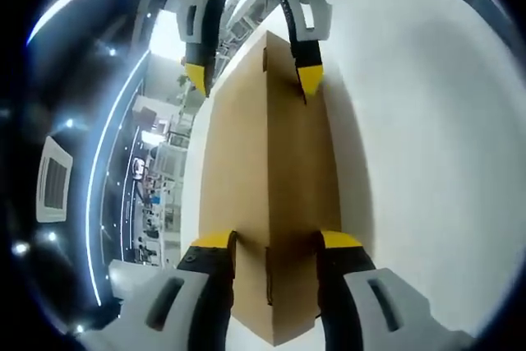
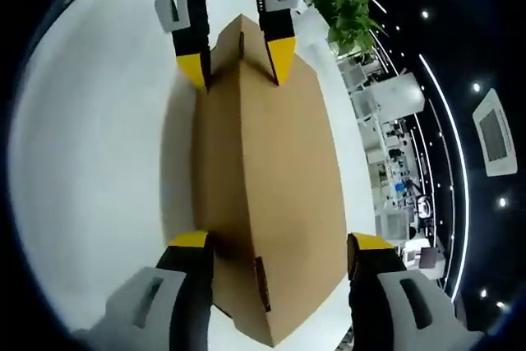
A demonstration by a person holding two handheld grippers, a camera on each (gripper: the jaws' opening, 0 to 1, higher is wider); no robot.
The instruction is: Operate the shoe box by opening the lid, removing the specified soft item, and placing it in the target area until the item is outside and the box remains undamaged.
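**Box straddled from both ends**

The closed cardboard shoe box is seen resting on the white surface. The left tool is spread across one end, the right tool spread across the opposite end.

The shoe box lies on the table, running from 6 to 12 o'clock in the left gripper view. The left gripper straddles its near end at 6 o'clock; the right gripper straddles the far end at 12. A potted plant stands beyond the table at 1 o'clock in the right gripper view.
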